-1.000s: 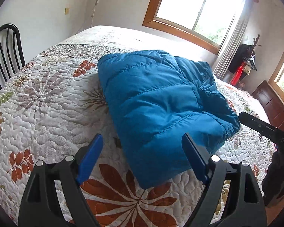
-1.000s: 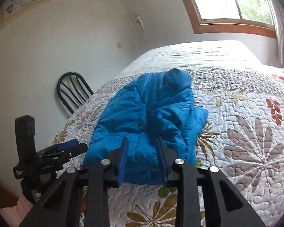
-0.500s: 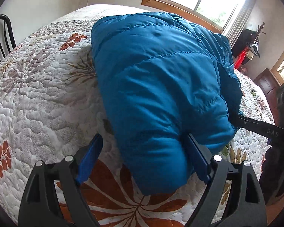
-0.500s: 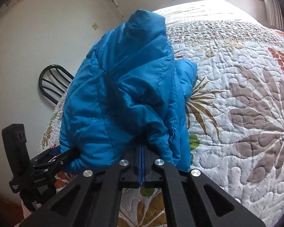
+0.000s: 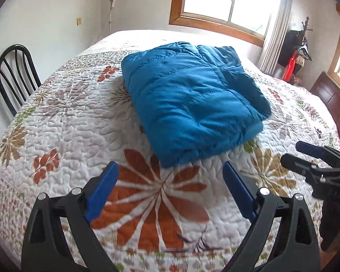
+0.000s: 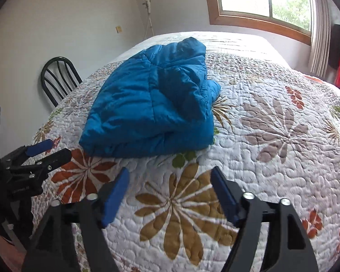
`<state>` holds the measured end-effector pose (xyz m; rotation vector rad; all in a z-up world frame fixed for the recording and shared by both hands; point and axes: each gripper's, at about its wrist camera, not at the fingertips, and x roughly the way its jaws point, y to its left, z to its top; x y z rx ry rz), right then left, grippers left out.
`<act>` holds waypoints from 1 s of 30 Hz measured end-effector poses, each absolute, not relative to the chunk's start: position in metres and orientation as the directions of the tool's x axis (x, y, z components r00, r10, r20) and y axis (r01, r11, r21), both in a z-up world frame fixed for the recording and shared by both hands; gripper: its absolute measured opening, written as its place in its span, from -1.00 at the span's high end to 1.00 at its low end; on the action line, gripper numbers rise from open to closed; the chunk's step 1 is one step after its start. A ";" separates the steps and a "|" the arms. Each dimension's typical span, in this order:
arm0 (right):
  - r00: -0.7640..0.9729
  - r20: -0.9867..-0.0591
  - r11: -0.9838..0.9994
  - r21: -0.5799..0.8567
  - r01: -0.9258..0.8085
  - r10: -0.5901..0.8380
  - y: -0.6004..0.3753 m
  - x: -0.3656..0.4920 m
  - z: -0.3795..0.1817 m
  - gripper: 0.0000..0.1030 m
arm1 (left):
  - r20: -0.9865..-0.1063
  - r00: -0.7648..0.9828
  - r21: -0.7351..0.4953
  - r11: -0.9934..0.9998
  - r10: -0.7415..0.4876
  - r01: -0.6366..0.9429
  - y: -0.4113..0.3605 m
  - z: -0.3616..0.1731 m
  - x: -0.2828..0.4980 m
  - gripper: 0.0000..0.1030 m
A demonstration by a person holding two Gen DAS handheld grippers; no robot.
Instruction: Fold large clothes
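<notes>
Blue puffer jacket (image 5: 192, 104) is lying folded on the floral quilt (image 5: 68, 117) ahead of us; we are spreading both the left gripper (image 5: 170, 176) and the right gripper (image 6: 170, 181) wider, nothing between their fingers.

left gripper (image 5: 170, 172) opening, right gripper (image 6: 170, 176) opening, both empty

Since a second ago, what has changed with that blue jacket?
The right gripper let go of the blue jacket and its jaws are opening, empty. Both it and the left gripper pulled back, leaving the jacket folded on the quilt. Chair unchanged.
</notes>
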<state>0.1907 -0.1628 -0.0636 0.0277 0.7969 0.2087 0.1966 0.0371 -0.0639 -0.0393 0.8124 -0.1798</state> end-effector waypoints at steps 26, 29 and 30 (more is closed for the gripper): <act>0.722 -0.662 0.978 0.103 -0.180 0.202 -0.162 0.096 -0.031 -0.92 | -0.639 0.760 -0.077 0.992 -0.123 0.096 0.044 -0.025 0.079 -0.92; 0.727 -0.658 0.979 0.104 -0.174 0.199 -0.162 0.090 -0.030 -0.92 | -0.635 0.764 -0.064 0.993 -0.118 0.100 0.040 -0.024 0.072 -0.93; 0.727 -0.656 0.979 0.107 -0.173 0.200 -0.162 0.088 -0.030 -0.92 | -0.633 0.765 -0.065 0.992 -0.121 0.104 0.040 -0.023 0.069 -0.93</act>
